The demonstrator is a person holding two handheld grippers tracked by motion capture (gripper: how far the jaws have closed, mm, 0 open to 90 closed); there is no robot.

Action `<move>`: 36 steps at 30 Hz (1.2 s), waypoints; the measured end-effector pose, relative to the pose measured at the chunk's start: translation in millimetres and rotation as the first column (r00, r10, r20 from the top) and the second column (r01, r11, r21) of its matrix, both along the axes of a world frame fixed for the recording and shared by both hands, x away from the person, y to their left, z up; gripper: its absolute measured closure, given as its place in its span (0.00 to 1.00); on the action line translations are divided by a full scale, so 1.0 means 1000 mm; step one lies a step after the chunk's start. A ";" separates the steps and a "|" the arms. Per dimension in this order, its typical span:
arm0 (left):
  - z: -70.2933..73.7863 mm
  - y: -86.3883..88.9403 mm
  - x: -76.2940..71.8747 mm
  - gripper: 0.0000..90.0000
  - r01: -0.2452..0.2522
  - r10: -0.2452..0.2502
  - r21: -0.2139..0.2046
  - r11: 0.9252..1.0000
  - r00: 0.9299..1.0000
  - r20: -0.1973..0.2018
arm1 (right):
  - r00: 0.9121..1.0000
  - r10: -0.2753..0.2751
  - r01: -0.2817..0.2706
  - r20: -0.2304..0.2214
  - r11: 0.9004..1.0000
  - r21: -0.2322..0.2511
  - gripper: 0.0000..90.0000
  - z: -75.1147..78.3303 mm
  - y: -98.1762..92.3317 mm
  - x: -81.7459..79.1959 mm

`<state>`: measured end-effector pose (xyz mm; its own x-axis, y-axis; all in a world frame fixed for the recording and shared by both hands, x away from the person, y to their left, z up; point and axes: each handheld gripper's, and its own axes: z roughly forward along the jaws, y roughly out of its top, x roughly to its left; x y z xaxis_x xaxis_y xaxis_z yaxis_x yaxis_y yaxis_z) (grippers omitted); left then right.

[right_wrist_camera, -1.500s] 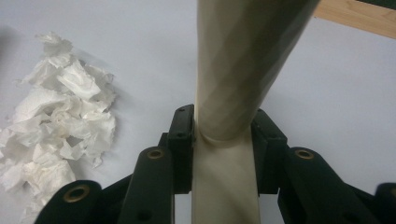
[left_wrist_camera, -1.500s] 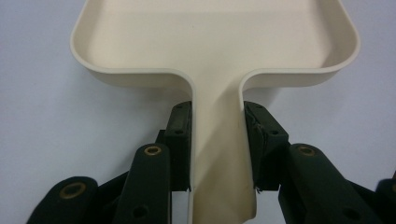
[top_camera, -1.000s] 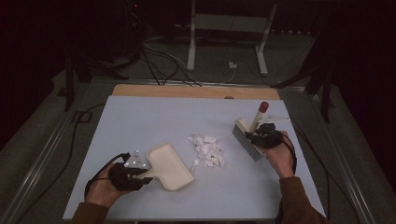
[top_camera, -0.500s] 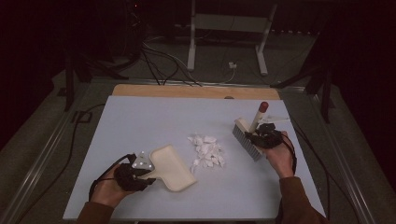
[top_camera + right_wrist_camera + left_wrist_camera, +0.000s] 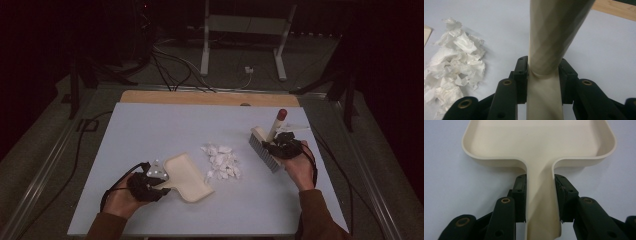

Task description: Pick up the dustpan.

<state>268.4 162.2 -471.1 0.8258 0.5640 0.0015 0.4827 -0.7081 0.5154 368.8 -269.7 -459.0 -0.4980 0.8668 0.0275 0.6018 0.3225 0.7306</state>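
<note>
Left gripper [image 5: 150, 184]: we clamp the dustpan [image 5: 187, 176] by its handle
Right gripper [image 5: 281, 146]: we grip the brush [image 5: 265, 149] beside paper scraps [image 5: 222, 161]

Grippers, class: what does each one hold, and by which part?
The left gripper clamps the cream dustpan by its handle; the right gripper clamps the brush by its handle.

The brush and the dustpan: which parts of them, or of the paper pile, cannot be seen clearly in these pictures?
- Brush: in the right gripper view its bristles are out of frame; only the handle shows, cut off by the top edge.
- Dustpan: in the left gripper view its front lip is cut off by the top edge.
- Paper scraps: too small in the high view to count; cut off at the left edge in the right gripper view.
</note>
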 end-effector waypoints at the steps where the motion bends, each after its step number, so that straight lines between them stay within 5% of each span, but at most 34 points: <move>1: 0.000 -0.001 0.001 0.74 0.002 -0.002 0.000 1.000 1.000 0.000 | 1.000 0.000 0.000 0.000 1.000 0.000 0.74 0.000 0.000 0.000; 17: -0.002 -0.007 0.008 0.74 0.000 0.000 -0.004 1.000 1.000 -0.010 | 1.000 -0.011 0.011 0.008 1.000 -0.010 0.74 0.000 0.003 0.000; 25: -0.004 -0.010 0.012 0.74 -0.003 0.003 -0.003 1.000 1.000 -0.020 | 1.000 -0.016 0.016 -0.006 0.999 0.038 0.74 0.002 0.004 0.006; 36: -0.005 -0.010 0.016 0.74 -0.004 0.003 -0.004 1.000 1.000 -0.026 | 0.998 0.064 -0.065 0.015 0.996 0.062 0.74 0.010 0.020 0.018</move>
